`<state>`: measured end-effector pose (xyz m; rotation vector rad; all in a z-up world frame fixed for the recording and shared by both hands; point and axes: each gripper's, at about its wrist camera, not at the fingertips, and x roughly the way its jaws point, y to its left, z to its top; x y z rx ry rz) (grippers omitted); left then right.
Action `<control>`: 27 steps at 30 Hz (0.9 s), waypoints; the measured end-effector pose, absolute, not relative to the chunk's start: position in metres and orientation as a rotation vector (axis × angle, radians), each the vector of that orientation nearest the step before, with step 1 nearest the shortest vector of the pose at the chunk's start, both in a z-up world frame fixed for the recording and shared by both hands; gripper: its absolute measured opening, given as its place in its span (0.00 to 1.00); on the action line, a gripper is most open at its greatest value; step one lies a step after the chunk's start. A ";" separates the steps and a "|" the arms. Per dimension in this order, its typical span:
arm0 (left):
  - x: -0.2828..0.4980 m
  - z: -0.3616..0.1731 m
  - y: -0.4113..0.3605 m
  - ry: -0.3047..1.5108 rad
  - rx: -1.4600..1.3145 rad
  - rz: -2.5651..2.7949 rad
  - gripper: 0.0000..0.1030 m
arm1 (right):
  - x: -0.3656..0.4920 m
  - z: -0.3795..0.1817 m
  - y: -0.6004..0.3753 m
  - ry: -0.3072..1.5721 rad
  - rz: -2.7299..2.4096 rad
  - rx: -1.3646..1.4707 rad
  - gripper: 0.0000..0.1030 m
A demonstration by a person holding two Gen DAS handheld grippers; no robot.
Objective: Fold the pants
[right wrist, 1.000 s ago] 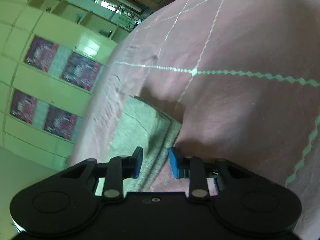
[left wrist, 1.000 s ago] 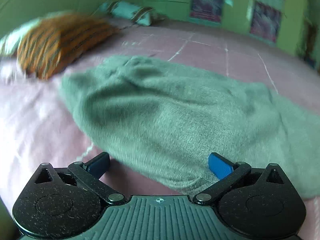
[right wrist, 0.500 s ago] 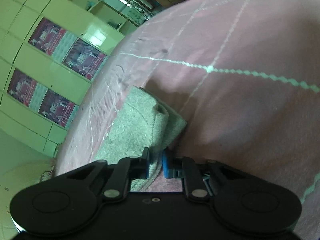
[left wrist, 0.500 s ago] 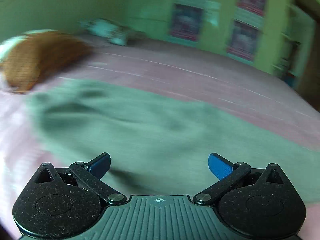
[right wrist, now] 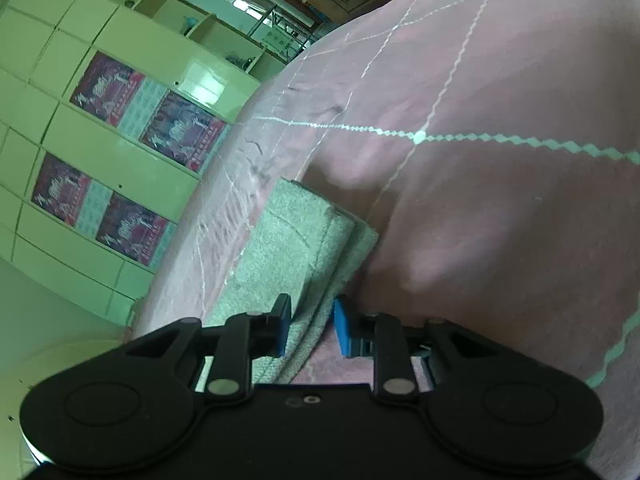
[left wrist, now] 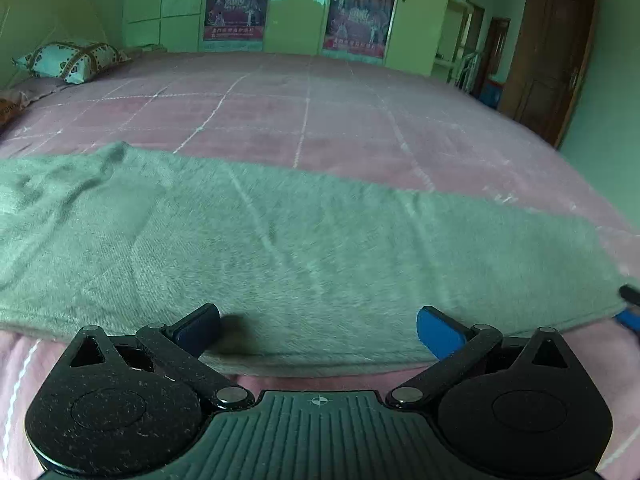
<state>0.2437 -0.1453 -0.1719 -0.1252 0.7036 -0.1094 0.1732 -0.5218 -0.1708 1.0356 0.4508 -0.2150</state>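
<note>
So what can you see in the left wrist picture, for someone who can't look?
Long grey-green pants lie flat across a pink bedspread with pale grid lines. The left tongs hang wide open at their near edge, holding nothing. A pillow and green cupboards sit behind.

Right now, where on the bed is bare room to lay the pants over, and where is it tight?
Bare pink bedspread runs from the far edge of the grey pants to the wardrobe wall, with a pillow only in the far left corner. It is tight at the near edge: the open left gripper hovers over the hem, and the opening right gripper straddles the folded end.
</note>
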 end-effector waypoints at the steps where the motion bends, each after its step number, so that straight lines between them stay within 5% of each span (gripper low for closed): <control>1: 0.242 -0.169 -0.145 0.700 -0.142 -0.121 1.00 | 0.173 -0.170 -0.520 0.437 -0.218 1.042 0.15; 18: 0.250 -0.191 -0.168 0.755 -0.011 -0.120 1.00 | 0.180 -0.174 -0.516 0.469 -0.256 1.046 0.13; 20: 0.252 -0.191 -0.168 0.757 -0.008 -0.116 1.00 | 0.184 -0.175 -0.517 0.494 -0.259 1.029 0.06; 27: 0.252 -0.193 -0.167 0.754 -0.006 -0.116 1.00 | 0.186 -0.165 -0.511 0.506 -0.265 0.956 0.04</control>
